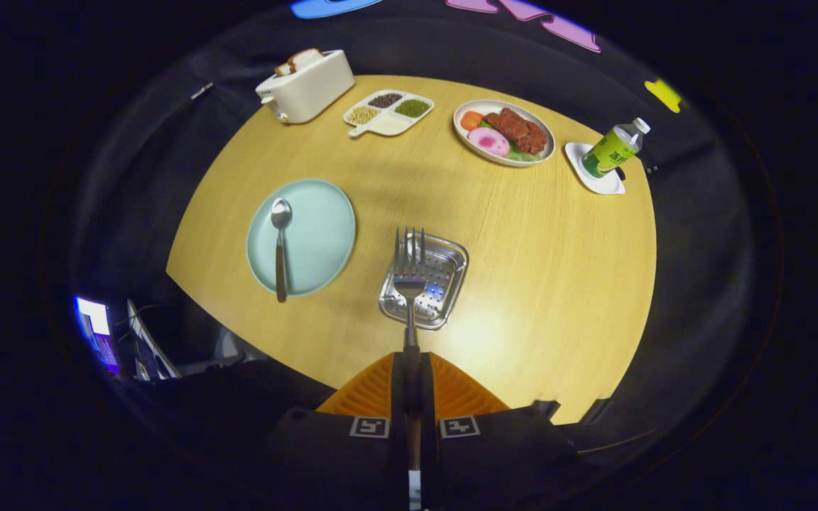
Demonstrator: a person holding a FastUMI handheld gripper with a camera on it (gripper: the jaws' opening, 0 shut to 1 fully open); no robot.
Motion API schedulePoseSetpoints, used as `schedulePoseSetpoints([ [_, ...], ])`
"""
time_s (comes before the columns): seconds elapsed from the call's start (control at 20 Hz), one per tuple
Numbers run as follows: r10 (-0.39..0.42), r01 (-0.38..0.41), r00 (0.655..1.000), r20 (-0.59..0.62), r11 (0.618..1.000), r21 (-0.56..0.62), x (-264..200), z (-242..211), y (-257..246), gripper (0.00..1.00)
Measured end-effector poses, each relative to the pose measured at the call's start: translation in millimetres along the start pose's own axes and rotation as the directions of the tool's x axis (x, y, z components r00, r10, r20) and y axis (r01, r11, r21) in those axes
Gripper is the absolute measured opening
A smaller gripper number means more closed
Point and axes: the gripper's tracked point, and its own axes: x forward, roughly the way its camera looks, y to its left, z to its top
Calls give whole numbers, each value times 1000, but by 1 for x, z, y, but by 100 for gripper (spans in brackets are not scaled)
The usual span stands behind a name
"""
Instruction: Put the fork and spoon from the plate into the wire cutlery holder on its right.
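The gripper (410, 369) is clenched on the fork (409, 280), handle pinched between both orange fingers (373, 394) — its long axis runs straight ahead, tines pointing far. The tines hang over the wire cutlery holder (451, 266), just beyond the fingers. The spoon (280, 245) lies left on the pale-green plate (324, 234) — lengthwise near-to-far.

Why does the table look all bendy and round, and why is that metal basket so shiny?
In the gripper view, the fisheye lens curves the wooden table like a bowl; lamp light glints off the wire cutlery holder and the fork that the gripper clamps over it; the spoon on the plate looks sharp; the booth around the table is dark.
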Motion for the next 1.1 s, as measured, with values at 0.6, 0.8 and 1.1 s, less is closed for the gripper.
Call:
schedulePoseSetpoints([
  [0.6,-189,75,886,-425,960,-271,44,6,-21,11],
  [0.8,-210,103,876,-434,961,-258,54,11,-25,12],
  [1.1,-155,104,938,-309,979,-175,61,27,-28,53],
])
